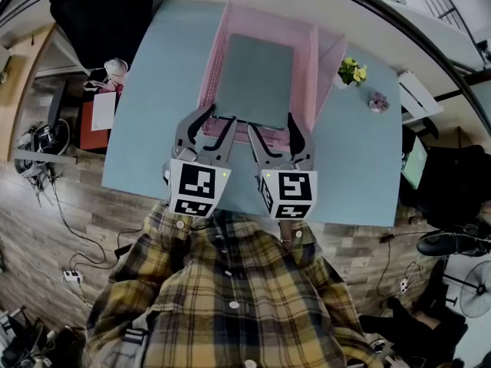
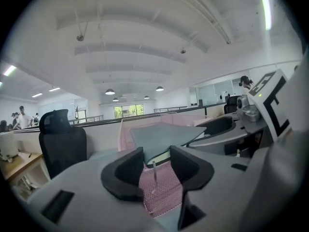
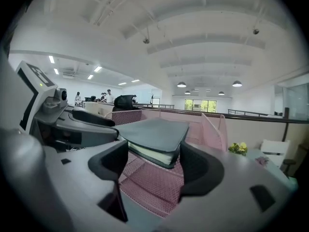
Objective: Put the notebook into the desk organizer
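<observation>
A: Where now, the notebook?

B: Already inside the pink desk organizer, lying flat with the grey cover up, on the blue desk. Near edge toward the body, seemingly raised a little off the mesh floor; prop unseen.

A: And the jaws?

B: Left gripper: jaws partly apart, near left corner just beyond the tips, nothing pinched. Right gripper: jaws set wide, near right corner between them, pads apparently clear of it. Nothing held on either side.

A: Feel of it, at a guess?

B: Thick page block under a firm cover, so probably fairly weighty, and stiff while closed. Matte cover, likely not very slippery. Hardly fragile, though apt to fall open or droop if lifted by the cover alone.

A: Best place to take hold, then?

B: Across the full thickness at the near edge, cover and pages together, one grip at each corner to keep it level. Would likely call for rolling the jaws to bite top and bottom rather than side to side. For a mere nudge deeper, better to push squarely on the page edge.
</observation>
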The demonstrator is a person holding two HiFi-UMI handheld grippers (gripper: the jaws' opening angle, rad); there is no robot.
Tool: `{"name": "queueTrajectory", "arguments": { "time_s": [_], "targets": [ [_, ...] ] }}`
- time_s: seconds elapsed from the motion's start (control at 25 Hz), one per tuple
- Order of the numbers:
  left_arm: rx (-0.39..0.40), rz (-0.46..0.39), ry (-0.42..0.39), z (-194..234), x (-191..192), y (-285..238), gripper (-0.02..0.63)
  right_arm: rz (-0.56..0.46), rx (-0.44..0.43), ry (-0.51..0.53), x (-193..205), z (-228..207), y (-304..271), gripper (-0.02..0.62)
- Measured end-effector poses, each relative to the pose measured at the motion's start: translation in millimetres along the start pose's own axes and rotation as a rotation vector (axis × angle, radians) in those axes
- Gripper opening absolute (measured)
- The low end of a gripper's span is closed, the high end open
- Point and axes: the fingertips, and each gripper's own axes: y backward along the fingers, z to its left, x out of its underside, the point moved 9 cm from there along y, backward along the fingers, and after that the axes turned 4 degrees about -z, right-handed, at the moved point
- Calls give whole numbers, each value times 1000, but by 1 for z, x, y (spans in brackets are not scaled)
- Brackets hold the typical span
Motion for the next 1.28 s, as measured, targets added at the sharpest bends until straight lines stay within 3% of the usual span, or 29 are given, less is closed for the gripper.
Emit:
{"name": "queueTrajectory", "arguments": {
  "time_s": [0.64, 1.08, 1.28],
  "targets": [
    [-36, -35, 5, 0, 3, 3, 173, -22, -30, -28, -2, -1, -2, 342],
    [-25, -86, 31, -9, -6, 30, 173, -76, -44, -52, -10, -6, 30, 342],
    [16, -113, 54, -19, -11, 46, 173, -98, -74, -85, -13, -11, 52, 341]
  ]
}}
